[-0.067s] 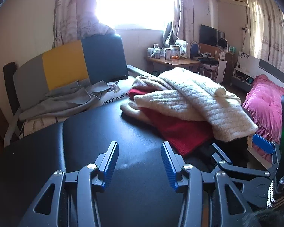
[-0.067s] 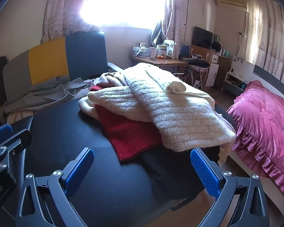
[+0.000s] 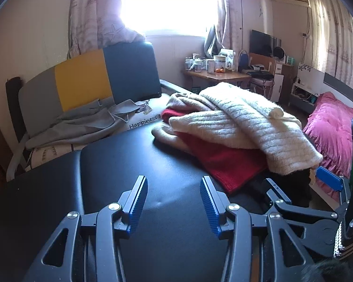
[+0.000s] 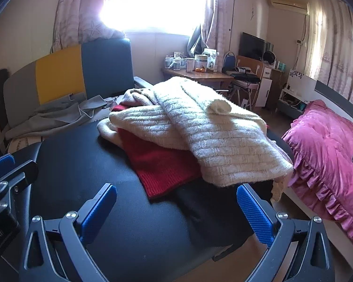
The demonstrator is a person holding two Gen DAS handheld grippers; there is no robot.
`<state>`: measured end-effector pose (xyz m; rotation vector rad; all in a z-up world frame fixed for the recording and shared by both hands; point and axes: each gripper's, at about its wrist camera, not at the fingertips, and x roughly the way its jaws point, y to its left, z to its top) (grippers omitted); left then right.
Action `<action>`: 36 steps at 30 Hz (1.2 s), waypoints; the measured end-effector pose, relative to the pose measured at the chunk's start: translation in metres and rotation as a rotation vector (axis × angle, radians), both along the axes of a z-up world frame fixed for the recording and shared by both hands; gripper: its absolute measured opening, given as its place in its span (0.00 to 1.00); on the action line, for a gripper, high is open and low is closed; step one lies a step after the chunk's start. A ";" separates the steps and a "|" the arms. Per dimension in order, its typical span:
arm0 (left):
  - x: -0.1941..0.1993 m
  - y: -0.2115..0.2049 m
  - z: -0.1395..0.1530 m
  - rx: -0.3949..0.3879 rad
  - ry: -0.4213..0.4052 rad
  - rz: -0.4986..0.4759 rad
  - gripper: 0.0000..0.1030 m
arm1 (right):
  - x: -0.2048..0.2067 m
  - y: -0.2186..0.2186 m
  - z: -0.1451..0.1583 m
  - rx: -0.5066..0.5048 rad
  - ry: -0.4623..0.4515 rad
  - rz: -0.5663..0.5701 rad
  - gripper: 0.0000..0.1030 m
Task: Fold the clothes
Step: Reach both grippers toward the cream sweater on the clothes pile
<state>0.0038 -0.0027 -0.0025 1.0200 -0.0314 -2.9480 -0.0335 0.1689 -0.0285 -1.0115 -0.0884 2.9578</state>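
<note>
Left tongs (image 3: pixel 173 205) part open, right tongs (image 4: pixel 176 213) wide; both empty, low over worktop (image 3: pixel 120 162). Clothes (image 4: pixel 190 138) heaped just ahead, cream knit topmost, likely easiest to reach.

One cream knit sweater (image 4: pixel 200 138), one red garment (image 4: pixel 162 166), one black garment (image 4: pixel 214 213), one grey garment (image 4: pixel 51 117), two grippers.

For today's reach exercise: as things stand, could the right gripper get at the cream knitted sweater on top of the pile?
Probably yes. The right gripper is open and empty, and the cream knitted sweater lies on top of the pile just ahead, its near edge exposed. Nothing stands between them; only the black table and a dark garment lie below.
</note>
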 end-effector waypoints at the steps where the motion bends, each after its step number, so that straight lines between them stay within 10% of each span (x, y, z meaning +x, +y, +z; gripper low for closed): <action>1: 0.002 -0.001 -0.001 0.000 0.001 0.002 0.46 | 0.001 0.001 -0.001 -0.006 -0.005 0.005 1.00; 9: 0.009 -0.017 -0.018 -0.015 -0.044 0.027 0.47 | 0.006 0.008 -0.013 -0.050 -0.041 0.042 1.00; 17: 0.022 -0.054 -0.107 -0.017 -0.242 0.031 0.50 | -0.002 0.017 -0.051 -0.225 -0.195 0.187 1.00; 24: 0.029 -0.074 -0.161 -0.007 -0.324 0.072 0.50 | 0.002 0.029 -0.034 -0.223 -0.015 0.303 1.00; 26: 0.027 -0.078 -0.165 0.027 -0.320 0.070 0.51 | -0.024 0.028 -0.044 -0.179 -0.158 0.298 1.00; 31: 0.024 -0.083 -0.172 0.074 -0.305 0.050 0.79 | -0.046 0.057 -0.029 -0.293 -0.094 0.232 1.00; 36: 0.019 -0.084 -0.173 0.078 -0.306 0.045 0.86 | -0.089 0.081 -0.004 -0.275 -0.025 0.178 1.00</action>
